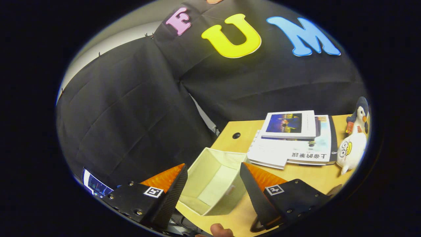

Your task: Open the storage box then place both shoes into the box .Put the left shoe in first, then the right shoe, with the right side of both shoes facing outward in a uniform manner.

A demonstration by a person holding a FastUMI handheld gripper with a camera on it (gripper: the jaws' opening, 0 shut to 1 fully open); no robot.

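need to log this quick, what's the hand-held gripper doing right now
hand-held gripper: open, holding nothing, fingers spread above the open storage box.

gripper (213,171) | black bodies, orange-backed fingers (164,179), square markers, screws

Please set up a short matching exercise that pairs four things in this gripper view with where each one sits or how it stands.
Things:
1. storage box
2. books
3. plush penguin
4. gripper

Places or states:
A. stacked on the desk beyond the right finger
B. open, fingers apart and holding nothing
C. lidless and empty inside, seen between the fingers
D. past the books, at the desk's far side

Pairs: 1-C, 2-A, 3-D, 4-B
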